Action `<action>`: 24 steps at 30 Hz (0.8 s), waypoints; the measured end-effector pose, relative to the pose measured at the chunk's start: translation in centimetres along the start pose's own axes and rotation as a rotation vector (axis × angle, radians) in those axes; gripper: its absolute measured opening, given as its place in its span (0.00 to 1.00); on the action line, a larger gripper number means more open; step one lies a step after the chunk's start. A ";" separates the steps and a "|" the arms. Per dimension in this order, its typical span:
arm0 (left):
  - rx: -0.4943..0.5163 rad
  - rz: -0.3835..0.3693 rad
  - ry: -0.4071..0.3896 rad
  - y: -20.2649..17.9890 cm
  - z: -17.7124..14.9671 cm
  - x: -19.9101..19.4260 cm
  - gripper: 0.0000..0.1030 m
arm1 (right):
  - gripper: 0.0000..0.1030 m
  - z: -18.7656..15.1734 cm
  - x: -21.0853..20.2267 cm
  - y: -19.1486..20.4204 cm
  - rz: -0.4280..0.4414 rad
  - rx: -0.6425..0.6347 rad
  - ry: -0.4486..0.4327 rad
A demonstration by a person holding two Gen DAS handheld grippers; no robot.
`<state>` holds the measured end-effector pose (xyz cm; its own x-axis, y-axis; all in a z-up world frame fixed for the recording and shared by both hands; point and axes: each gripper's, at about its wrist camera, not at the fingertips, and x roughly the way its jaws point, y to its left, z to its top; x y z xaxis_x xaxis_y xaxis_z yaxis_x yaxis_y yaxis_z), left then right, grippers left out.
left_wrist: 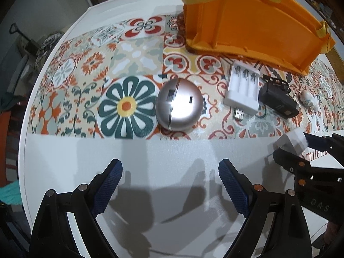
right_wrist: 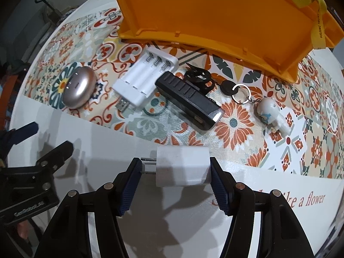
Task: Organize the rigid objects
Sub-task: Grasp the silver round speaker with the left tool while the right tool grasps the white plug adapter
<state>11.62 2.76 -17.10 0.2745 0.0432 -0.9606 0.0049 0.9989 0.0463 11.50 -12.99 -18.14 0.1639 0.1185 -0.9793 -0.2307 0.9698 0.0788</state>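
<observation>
My right gripper (right_wrist: 175,169) is shut on a white plug adapter (right_wrist: 182,166), its prongs against the left pad; the adapter also shows in the left wrist view (left_wrist: 292,143). My left gripper (left_wrist: 170,172) is open and empty over the white table, just short of a silver egg-shaped case (left_wrist: 179,105). On the patterned mat lie a white battery charger (right_wrist: 146,79), a black device (right_wrist: 189,99) and a white figurine keychain (right_wrist: 272,116). An orange bin (right_wrist: 215,10) stands behind them.
The round white table's edge (left_wrist: 23,150) curves along the left. The patterned mat (left_wrist: 90,86) covers the table's far half. The orange bin (left_wrist: 247,19) has yellow ribbon handles. Dark clutter lies beyond the table at left.
</observation>
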 end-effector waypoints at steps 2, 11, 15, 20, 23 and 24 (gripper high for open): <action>0.014 -0.001 -0.014 0.1 0.4 -0.1 0.89 | 0.60 0.2 -0.4 0.1 0.009 0.003 -0.003; 0.053 -0.053 -0.036 0.2 2.5 0.4 0.88 | 0.60 1.3 0.3 -0.1 0.055 0.083 0.021; 0.057 -0.064 -0.030 0.2 3.2 0.9 0.85 | 0.60 1.2 0.2 -0.2 0.070 0.104 0.029; 0.077 -0.056 -0.018 0.1 3.8 2.0 0.79 | 0.60 1.6 0.4 0.0 0.079 0.112 0.035; 0.084 -0.054 -0.018 0.0 4.2 2.5 0.78 | 0.60 1.8 0.3 -0.1 0.072 0.111 0.030; 0.087 -0.056 -0.019 0.0 4.3 2.6 0.78 | 0.60 1.9 0.3 0.0 0.071 0.110 0.029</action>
<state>16.42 2.77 -18.43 0.2900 -0.0138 -0.9569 0.1035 0.9945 0.0170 13.36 -12.59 -18.09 0.1227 0.1829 -0.9754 -0.1338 0.9769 0.1664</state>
